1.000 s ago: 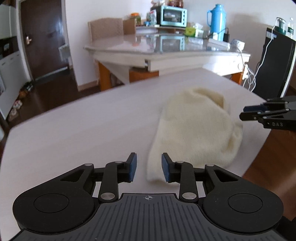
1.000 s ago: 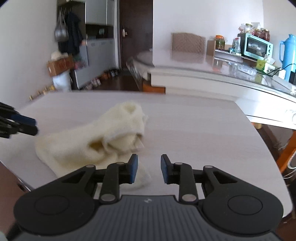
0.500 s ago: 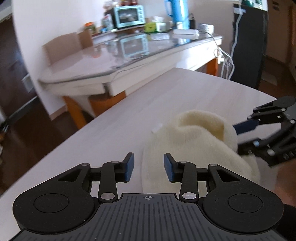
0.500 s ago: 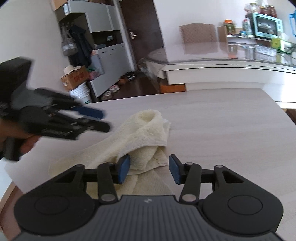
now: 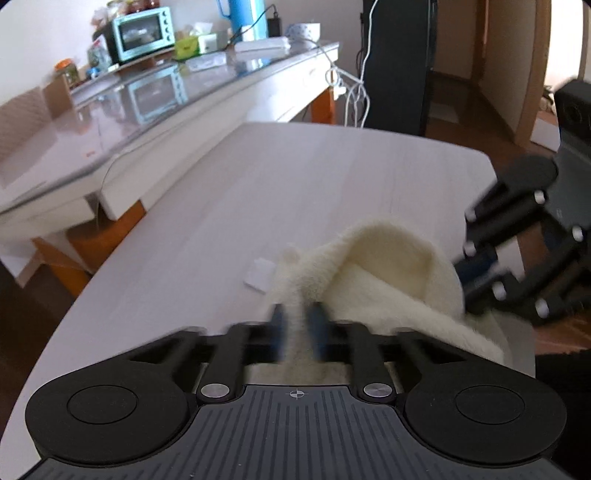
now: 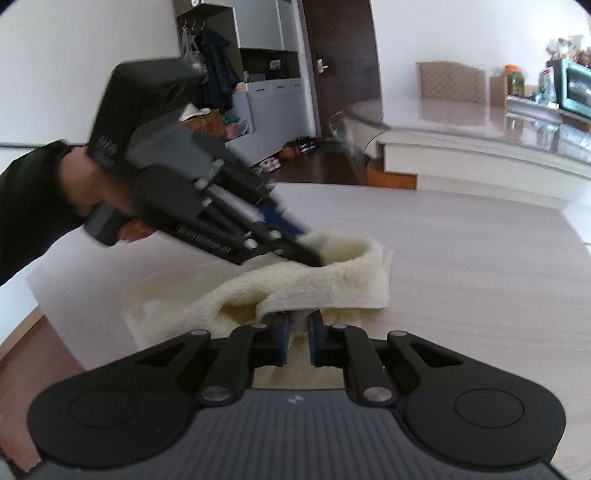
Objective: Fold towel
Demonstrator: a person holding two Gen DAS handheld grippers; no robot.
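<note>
Your cream fluffy towel (image 5: pixel 388 273) lies crumpled on the pale wood-grain tabletop (image 5: pixel 295 177), near the table edge closest to you.

Left wrist view: your left gripper (image 5: pixel 298 325) sits at 6 o'clock of the frame. Its blue-padded fingers (image 5: pixel 277 328) are blurred and have just been closing; they now pinch a raised ridge of the towel between them. Your right gripper (image 5: pixel 476 273) enters at 3 o'clock, its tips buried behind the towel's far fold, so you cannot read its finger state here. This view alone shows a small white tag (image 5: pixel 260 275) lying flat on the table, touching the towel at its 9 o'clock side. It also shows the glass-topped side table (image 5: pixel 177 96) at 11 o'clock, carrying a teal toaster oven (image 5: pixel 142 33) and a blue thermos jug (image 5: pixel 245 18).

Right wrist view: your right gripper (image 6: pixel 298 334) is sharp at 6 o'clock. Its blue pads (image 6: pixel 282 336) stand close together with a folded towel (image 6: pixel 332 284) edge pinched between them. Your left gripper (image 6: pixel 310 251) comes in from 10 o'clock, angled downward, its tip pressed into the towel's upper fold. Only this view shows your hand (image 6: pixel 92 184) and black sleeve (image 6: pixel 26 206) around the left gripper's handle. It also shows the dark wooden door (image 6: pixel 340 62) at 12 o'clock.
</note>
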